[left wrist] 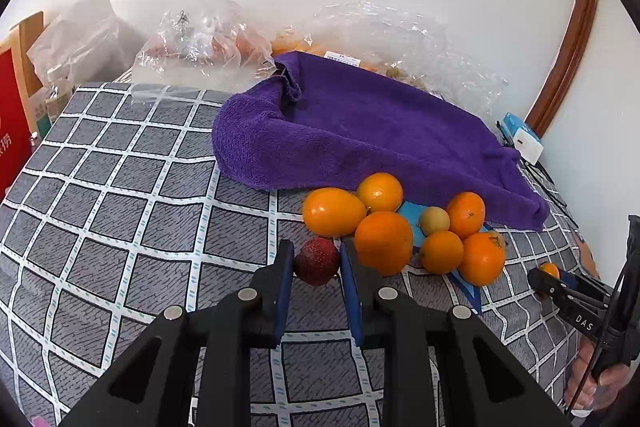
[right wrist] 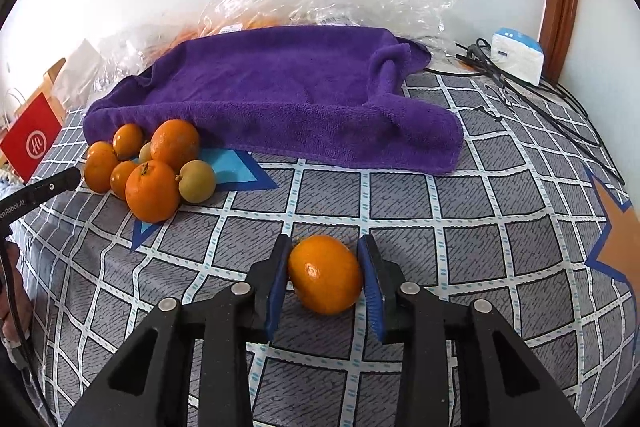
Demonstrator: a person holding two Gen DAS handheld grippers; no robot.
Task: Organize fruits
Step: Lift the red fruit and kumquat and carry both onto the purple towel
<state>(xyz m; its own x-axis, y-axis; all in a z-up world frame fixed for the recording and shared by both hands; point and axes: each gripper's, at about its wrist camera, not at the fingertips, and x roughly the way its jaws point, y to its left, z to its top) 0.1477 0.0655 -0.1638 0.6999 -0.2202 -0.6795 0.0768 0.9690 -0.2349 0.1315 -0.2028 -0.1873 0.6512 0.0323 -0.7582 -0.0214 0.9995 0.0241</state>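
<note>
Here the left claw (left wrist: 316,259) clenches a dark red fruit (left wrist: 317,261), unseen from the right claw (right wrist: 325,269), clamping an orange (right wrist: 326,273).
</note>
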